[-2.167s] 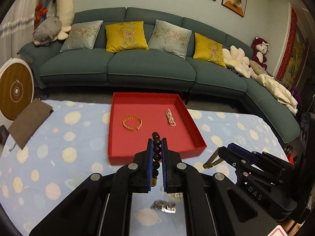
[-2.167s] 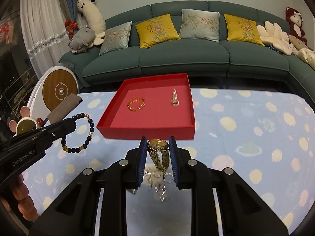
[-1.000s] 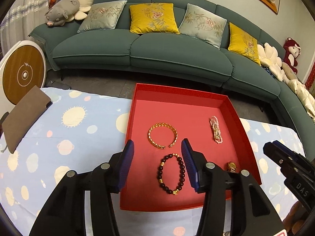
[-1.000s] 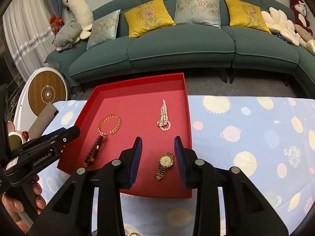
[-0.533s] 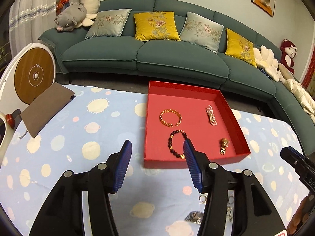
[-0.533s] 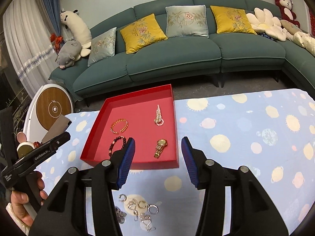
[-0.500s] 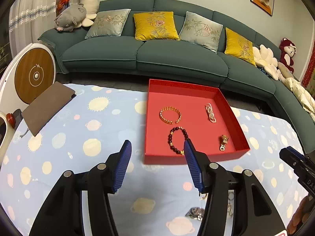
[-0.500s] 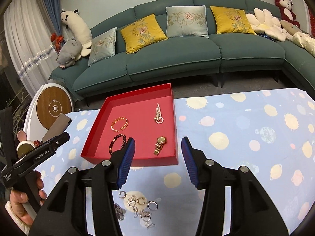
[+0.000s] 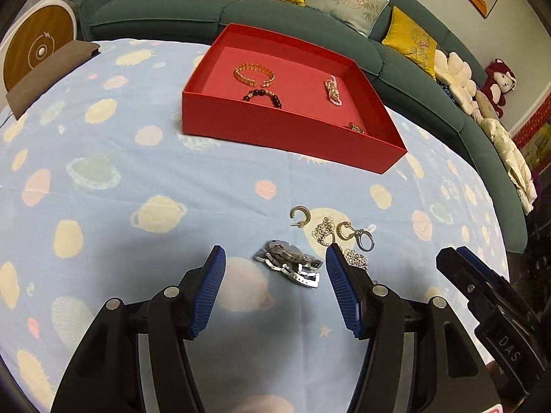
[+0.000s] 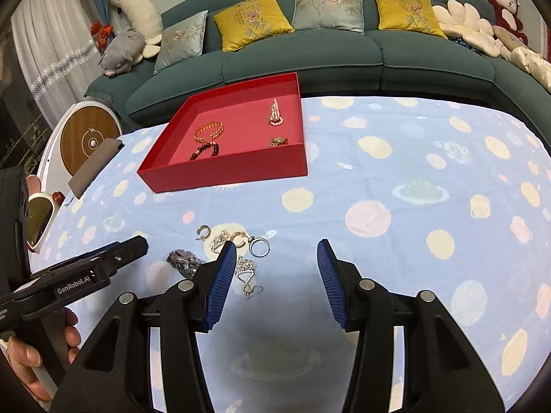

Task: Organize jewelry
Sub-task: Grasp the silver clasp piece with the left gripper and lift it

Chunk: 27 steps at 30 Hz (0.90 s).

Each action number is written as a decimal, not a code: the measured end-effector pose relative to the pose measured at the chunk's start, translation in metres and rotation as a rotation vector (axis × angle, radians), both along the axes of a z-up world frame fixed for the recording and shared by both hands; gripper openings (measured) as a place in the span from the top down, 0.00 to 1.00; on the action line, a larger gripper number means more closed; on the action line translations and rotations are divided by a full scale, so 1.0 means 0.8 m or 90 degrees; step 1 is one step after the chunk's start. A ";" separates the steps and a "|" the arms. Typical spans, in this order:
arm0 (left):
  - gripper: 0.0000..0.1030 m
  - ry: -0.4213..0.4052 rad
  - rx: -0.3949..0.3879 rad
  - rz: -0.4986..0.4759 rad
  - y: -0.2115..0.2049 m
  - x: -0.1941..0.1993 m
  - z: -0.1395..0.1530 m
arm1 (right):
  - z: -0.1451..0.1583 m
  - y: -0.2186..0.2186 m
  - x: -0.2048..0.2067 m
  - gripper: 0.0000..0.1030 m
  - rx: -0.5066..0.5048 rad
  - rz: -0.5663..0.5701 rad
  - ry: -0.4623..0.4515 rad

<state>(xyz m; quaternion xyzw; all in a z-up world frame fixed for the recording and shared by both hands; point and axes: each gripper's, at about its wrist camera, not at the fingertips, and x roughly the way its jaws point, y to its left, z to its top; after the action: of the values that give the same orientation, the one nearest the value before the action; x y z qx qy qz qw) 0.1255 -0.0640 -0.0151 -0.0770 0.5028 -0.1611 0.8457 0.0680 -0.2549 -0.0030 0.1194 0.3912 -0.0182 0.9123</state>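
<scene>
A red tray (image 9: pixel 292 137) (image 10: pixel 224 175) holds a gold bangle (image 9: pixel 255 74), a dark bead bracelet (image 9: pixel 263 98), a pearl bracelet (image 9: pixel 333 91) and a gold watch (image 10: pixel 279 141). Nearer on the cloth lies a loose pile: a silver watch (image 9: pixel 287 261) (image 10: pixel 184 260), a hoop earring (image 9: pixel 300 215), a ring (image 10: pixel 259 246) and sparkly earrings (image 10: pixel 246 268). My left gripper (image 9: pixel 275 258) hangs just above the silver watch, which lies between its opening jaws untouched. My right gripper (image 10: pixel 275 246) is open and holds nothing, with the pile by its left finger.
The table has a blue planet-print cloth (image 10: pixel 396 179). A brown pouch (image 9: pixel 51 72) lies at its far left corner, beside a round wooden-faced device (image 9: pixel 38 48). A heart-shaped mirror (image 10: pixel 38 220) sits at the left edge. A green sofa (image 10: pixel 310 55) runs behind the table.
Both grippers have pulled back from the tray and sunk toward the loose pile. The left jaws have spread wider. The bead bracelet and gold watch stay in the tray.
</scene>
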 end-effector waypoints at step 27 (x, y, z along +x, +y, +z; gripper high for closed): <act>0.33 -0.012 0.084 0.007 0.009 -0.007 -0.030 | -0.005 0.007 -0.004 0.54 0.015 0.021 0.000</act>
<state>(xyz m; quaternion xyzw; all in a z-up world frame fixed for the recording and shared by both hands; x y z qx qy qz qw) 0.1202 -0.0564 -0.0394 -0.0227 0.5040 -0.1237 0.8545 0.0645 -0.2493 -0.0068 0.1237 0.3935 0.0018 0.9110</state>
